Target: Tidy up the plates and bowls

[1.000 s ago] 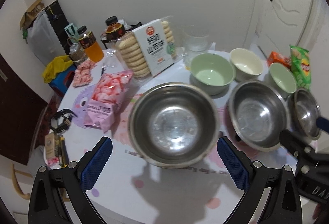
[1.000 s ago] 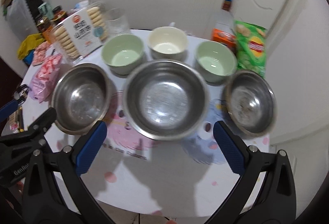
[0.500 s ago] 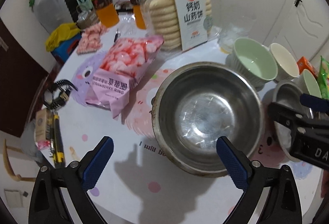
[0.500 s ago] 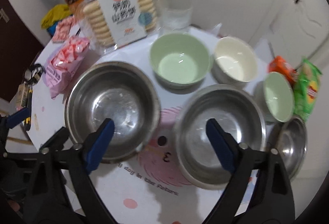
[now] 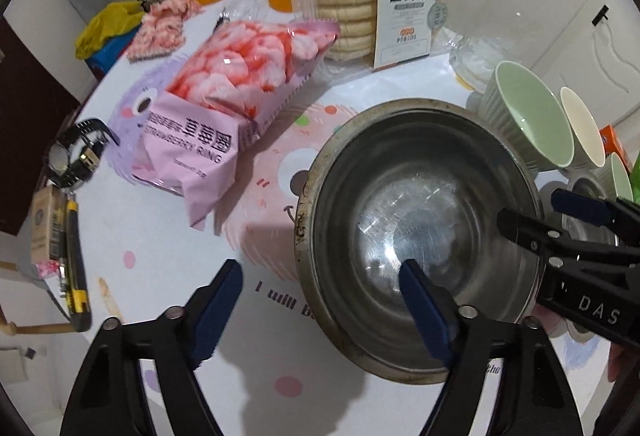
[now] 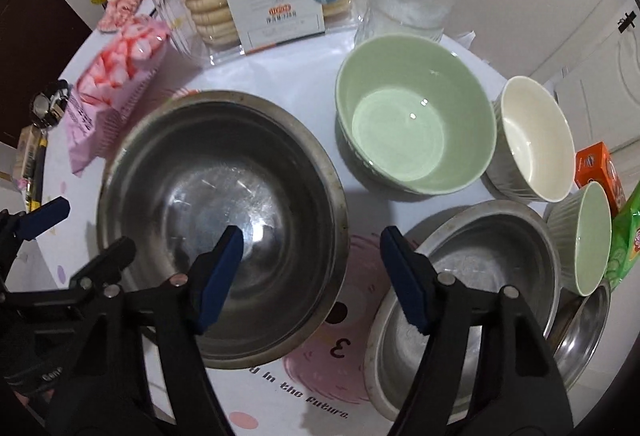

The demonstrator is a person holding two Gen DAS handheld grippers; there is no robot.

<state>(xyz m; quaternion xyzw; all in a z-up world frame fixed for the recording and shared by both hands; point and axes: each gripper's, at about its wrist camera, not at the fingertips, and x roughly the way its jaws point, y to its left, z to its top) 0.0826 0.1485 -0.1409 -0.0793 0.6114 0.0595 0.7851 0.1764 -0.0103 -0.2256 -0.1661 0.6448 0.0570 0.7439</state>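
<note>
Your left gripper (image 5: 320, 300) and right gripper (image 6: 312, 268) straddle opposite rims of one steel bowl (image 6: 224, 195), jaws closing, not yet pressing.

Both grippers are brought down twd the table since 1 s ago, so the bowls are seen much closer. L gripper (image 5: 320, 300) is now set astride the left rim of the big steel bowl (image 5: 420, 236), one finger inside, one outside; its jaws are closing, rim not yet pinched. R gripper (image 6: 312, 272) is shifted left, off the middle steel bowl (image 6: 472, 276), and is now set astride the big bowl's right rim, jaws closing likewise.
</note>
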